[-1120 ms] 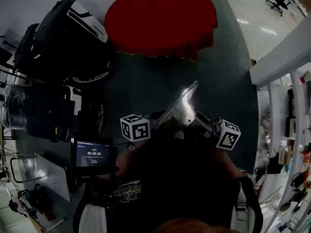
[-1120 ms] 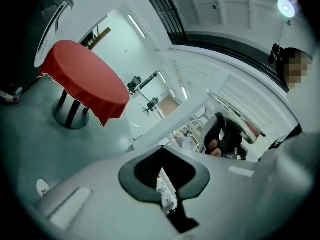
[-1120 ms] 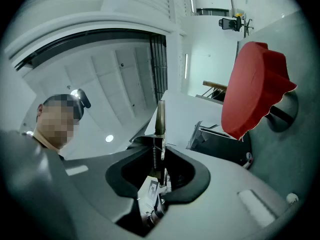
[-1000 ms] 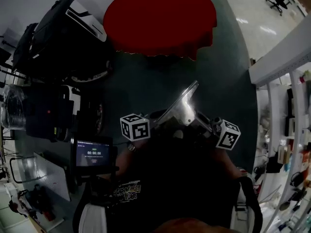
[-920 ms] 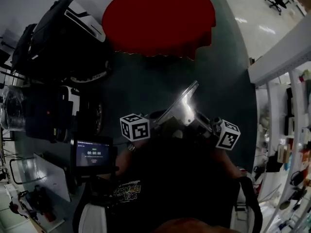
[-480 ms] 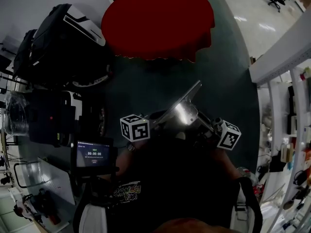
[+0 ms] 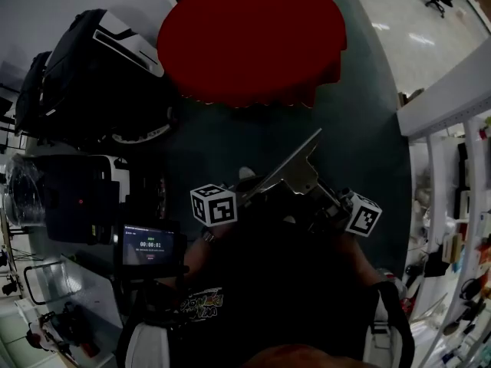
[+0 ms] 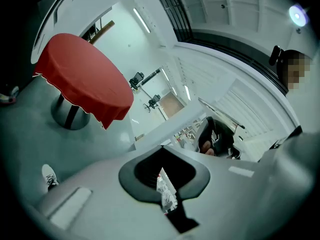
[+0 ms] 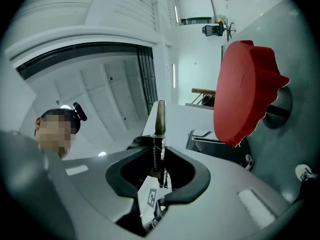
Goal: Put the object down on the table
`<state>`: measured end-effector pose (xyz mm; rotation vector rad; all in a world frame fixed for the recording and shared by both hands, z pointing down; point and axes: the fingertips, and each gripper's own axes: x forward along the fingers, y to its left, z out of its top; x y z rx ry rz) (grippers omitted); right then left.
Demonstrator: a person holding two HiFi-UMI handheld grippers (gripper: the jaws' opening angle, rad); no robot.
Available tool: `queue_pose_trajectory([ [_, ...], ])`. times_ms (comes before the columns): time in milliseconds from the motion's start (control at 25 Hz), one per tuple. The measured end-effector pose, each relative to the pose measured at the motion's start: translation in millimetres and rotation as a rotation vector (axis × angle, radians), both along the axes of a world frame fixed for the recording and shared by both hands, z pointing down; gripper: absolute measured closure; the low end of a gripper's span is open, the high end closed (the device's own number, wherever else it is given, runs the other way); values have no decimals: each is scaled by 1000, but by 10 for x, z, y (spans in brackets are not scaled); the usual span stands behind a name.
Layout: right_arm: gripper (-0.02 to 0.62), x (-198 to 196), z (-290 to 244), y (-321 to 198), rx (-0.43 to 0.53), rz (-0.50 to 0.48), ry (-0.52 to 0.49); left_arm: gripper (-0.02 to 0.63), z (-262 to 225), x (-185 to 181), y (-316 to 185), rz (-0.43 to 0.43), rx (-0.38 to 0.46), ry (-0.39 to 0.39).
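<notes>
A flat, shiny metal object (image 7: 295, 171) with a long handle pointing up and right is carried between my two grippers, above the grey floor. My right gripper (image 7: 328, 202) has its jaws closed on the object's thin edge (image 9: 159, 119), where a small spring shows. My left gripper (image 7: 244, 196) meets the object's lower left end. Its jaws (image 8: 166, 196) leave only a narrow slit, and I cannot make out a grip there. The round table with the red cloth (image 7: 249, 37) stands ahead of me, bare on top; it also shows in both gripper views (image 8: 80, 79) (image 9: 245, 89).
Black bags and a black-and-white case (image 7: 100, 60) are piled at the left, beside the table. A small timer screen (image 7: 153, 245) sits at my lower left. White shelving (image 7: 445, 90) runs along the right. The table stands on a round pedestal base (image 8: 70, 116).
The red table has grown larger and come nearer in the head view. The metal object and both grippers have shifted slightly right and forward with me.
</notes>
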<state>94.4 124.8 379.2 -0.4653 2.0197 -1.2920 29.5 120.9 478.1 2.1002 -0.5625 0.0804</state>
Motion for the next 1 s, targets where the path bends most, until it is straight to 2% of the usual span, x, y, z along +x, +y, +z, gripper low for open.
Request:
queue_pose_trajectory([
  [160,508,-177,8,-719,-32,20,17,589,84,-201,-696,-19,-27,43],
  [280,507,-281,-31,-1356,-31,59,37,589,15,-322,-1305,10,-10,50],
  [400,506,-325,-41,-1979,-28,102,64,589,-93,-448,-1785,63,39,19],
  [480,506,-358,53,-2470,-43,136,81,588,-106,-668,-2112,59,68,-16],
  [600,506,-519,452,-3403,-107,166,138,588,-24,-1058,-2658,1,63,-12],
  [720,506,-535,1001,-4152,-207,146,232,588,3,-1184,-2902,-57,61,-4],
  [840,506,-518,1562,-4815,-347,126,298,588,-77,-1289,-3132,-158,68,-11],
  [1000,506,-725,2308,-5621,-522,57,353,588,-205,-1453,-3534,-317,66,3],
])
